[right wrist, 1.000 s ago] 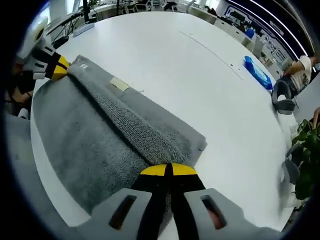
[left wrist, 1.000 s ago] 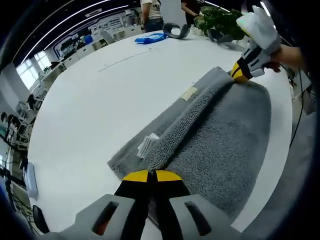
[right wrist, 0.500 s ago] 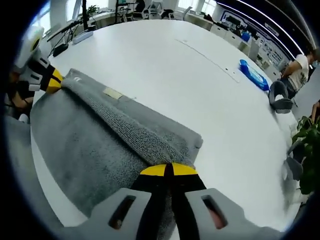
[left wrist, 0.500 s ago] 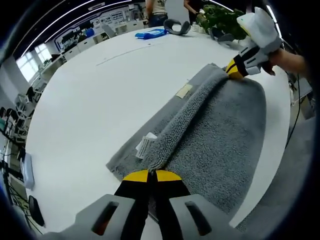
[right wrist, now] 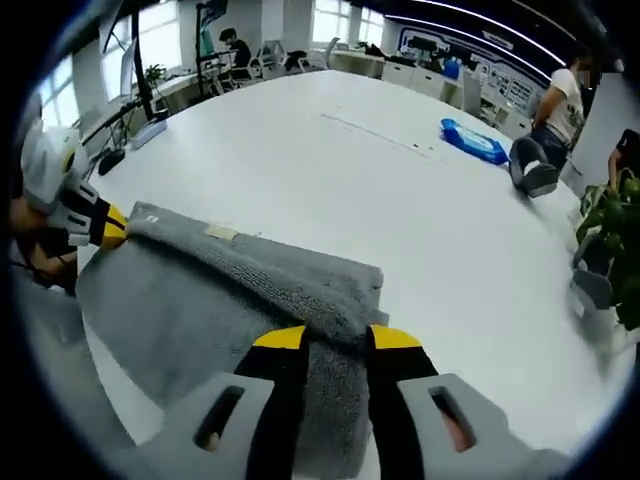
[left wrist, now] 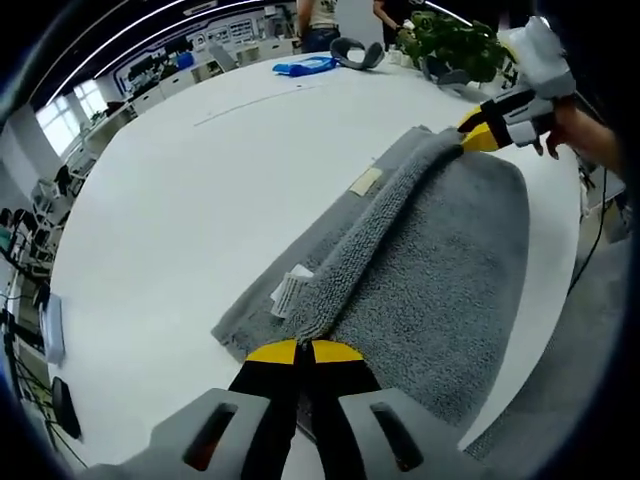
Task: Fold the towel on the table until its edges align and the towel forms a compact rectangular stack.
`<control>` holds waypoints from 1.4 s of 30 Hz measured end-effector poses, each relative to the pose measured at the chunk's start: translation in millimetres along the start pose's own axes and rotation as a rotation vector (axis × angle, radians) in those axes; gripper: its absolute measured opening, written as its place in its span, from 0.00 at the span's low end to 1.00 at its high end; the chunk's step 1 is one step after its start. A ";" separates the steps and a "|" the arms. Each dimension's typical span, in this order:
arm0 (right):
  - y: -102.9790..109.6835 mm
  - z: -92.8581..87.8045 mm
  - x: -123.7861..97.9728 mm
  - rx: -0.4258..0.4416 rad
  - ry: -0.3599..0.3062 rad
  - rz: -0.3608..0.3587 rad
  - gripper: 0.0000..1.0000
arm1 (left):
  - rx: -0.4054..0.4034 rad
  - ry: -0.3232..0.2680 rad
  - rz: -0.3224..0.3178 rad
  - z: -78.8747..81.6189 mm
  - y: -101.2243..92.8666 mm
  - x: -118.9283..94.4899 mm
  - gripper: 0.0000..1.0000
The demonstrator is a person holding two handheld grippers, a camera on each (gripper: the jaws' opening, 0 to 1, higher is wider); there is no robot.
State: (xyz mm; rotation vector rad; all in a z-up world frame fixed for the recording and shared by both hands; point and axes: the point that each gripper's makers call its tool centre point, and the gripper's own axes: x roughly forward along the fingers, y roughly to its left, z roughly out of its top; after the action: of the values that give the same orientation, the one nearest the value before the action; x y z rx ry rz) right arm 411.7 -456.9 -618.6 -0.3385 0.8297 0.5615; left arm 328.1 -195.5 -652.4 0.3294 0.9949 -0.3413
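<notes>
A grey towel (left wrist: 420,270) lies on the white table (left wrist: 170,200), its near half folded over into a thick ridge with a white tag (left wrist: 292,290) and a beige label (left wrist: 367,182) showing. My left gripper (left wrist: 303,352) is shut on the towel's near corner. At the far corner, my right gripper (left wrist: 483,131) is held by a hand. In the right gripper view, the right gripper (right wrist: 338,340) stands open with the towel (right wrist: 200,320) fold between its jaws. The left gripper (right wrist: 108,227) pinches the opposite corner.
A blue pack (left wrist: 305,68) (right wrist: 470,140), a grey curved object (left wrist: 355,55) (right wrist: 535,178) and a potted plant (left wrist: 450,45) (right wrist: 612,225) sit along the table's far side. People stand beyond it. The towel overhangs the near table edge (left wrist: 530,340).
My right gripper's jaws have parted and let go of the towel's fold, and its view has tilted up. The left gripper stays shut on its corner.
</notes>
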 end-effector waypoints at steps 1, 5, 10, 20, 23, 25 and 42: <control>-0.4 -0.4 -4.0 0.016 -0.011 0.000 0.21 | -0.003 0.005 0.001 -0.1 -0.7 -0.2 0.02; -5.9 -4.6 -21.5 0.071 -0.051 -0.023 0.22 | -0.004 0.023 0.001 -1.2 -2.7 -0.9 0.02; -1.3 -22.9 -30.3 0.135 -0.030 0.009 0.21 | -0.019 0.047 -0.006 -3.9 -7.1 -2.9 0.02; 31.3 -59.6 -20.2 0.140 0.115 0.101 0.22 | -0.028 0.061 -0.019 -9.8 -16.3 -7.1 0.02; 36.7 -69.1 -14.3 0.085 0.143 0.091 0.22 | -0.031 0.066 -0.031 -11.7 -19.4 -8.5 0.02; 36.5 -68.7 -12.6 0.071 0.139 0.084 0.22 | -0.028 0.063 -0.029 -11.8 -19.5 -8.5 0.02; 23.7 -59.5 2.7 0.000 0.247 0.096 0.20 | -0.024 0.069 -0.085 -18.7 -31.7 -13.2 0.03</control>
State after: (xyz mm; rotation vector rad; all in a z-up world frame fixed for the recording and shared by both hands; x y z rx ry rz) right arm 363.6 -466.1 -660.0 -0.3741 1.0881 0.6170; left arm 293.9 -214.5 -654.1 0.2793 1.0824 -0.3974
